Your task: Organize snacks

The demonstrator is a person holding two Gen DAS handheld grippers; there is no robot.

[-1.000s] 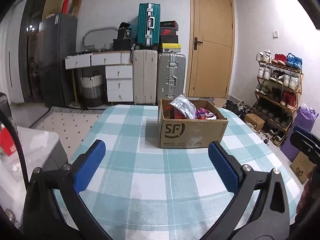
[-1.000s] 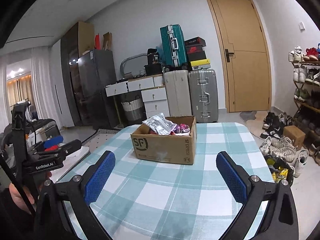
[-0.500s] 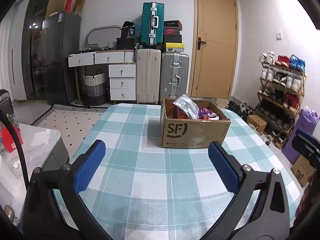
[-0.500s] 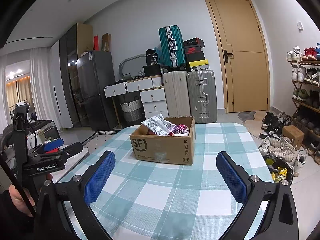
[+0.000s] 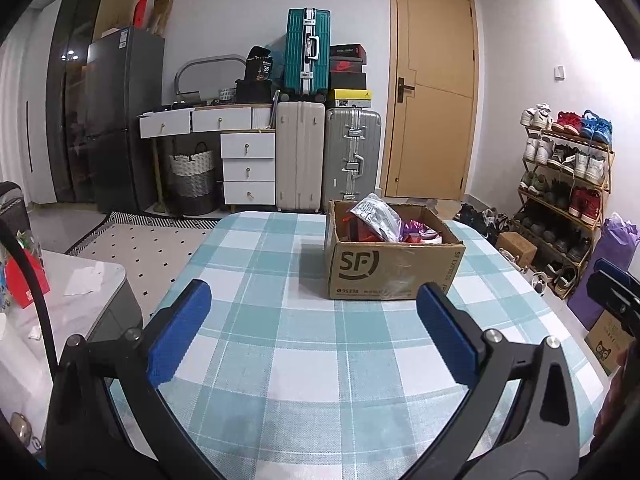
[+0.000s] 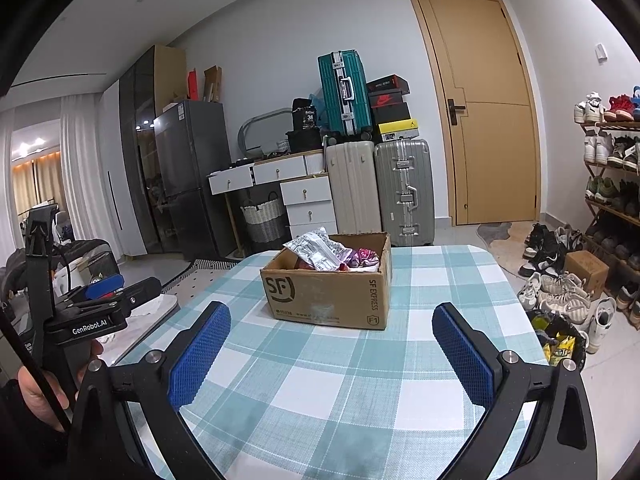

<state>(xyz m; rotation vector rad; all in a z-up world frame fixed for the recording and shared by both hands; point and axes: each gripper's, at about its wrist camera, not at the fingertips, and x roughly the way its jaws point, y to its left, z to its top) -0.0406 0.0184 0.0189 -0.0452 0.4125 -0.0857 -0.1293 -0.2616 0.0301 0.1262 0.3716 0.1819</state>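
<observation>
Currently, the left tool (image 5: 312,326) and the right tool (image 6: 330,350) are both spread wide and empty, held above the near part of the checked table (image 5: 304,364), well short of the cardboard box (image 5: 394,268). The box stands upright toward the far half of the table, right of centre in the left wrist view. Snacks are already inside it: a silver packet (image 6: 318,252) projects above the rim, with pink and purple wrappers (image 6: 362,258) beside it and a red pack (image 5: 358,230) below. No snack lies loose on the visible table surface. Judged from this, the task is either barely started or nearly complete; which one cannot be determined. Any remaining sorting concerns the box contents.
</observation>
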